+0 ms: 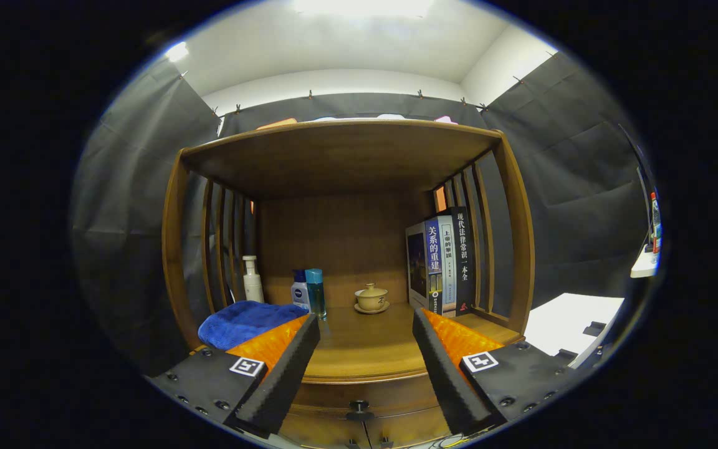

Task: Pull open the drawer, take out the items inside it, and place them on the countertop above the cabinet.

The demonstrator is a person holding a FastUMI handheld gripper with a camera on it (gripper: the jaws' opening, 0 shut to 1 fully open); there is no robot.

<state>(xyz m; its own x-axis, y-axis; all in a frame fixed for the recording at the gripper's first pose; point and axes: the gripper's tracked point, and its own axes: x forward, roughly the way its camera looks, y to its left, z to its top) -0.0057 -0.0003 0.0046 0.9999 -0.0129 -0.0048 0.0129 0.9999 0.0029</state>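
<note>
The claw point(365, 368) stands wide open and holds nothing, its two black foam-faced fingers point(284, 368) spread apart with a square black-and-white marker on each finger's base. Between them, low at 6 o'clock, sits the dark knob point(359, 408) of the drawer point(359, 399), whose front lies flush with the wooden cabinet point(340, 156); the drawer is shut. Just above it runs the worktop point(365, 349), a wooden surface under an upper shelf with slatted sides. On it, at about 10 o'clock from the claw, lies a folded blue towel point(244, 321), with a white pump bottle point(252, 280) behind it. At 11 o'clock stand a small white-and-blue bottle point(300, 293), its label too small to read surely, and touching it a clear teal bottle point(316, 293). At 12 o'clock sits a cream lidded teacup point(371, 298) on a saucer. At 1 o'clock upright books point(443, 262) lean against the slats, their spines printed in Chinese characters, one reading 关系的重建.
</note>
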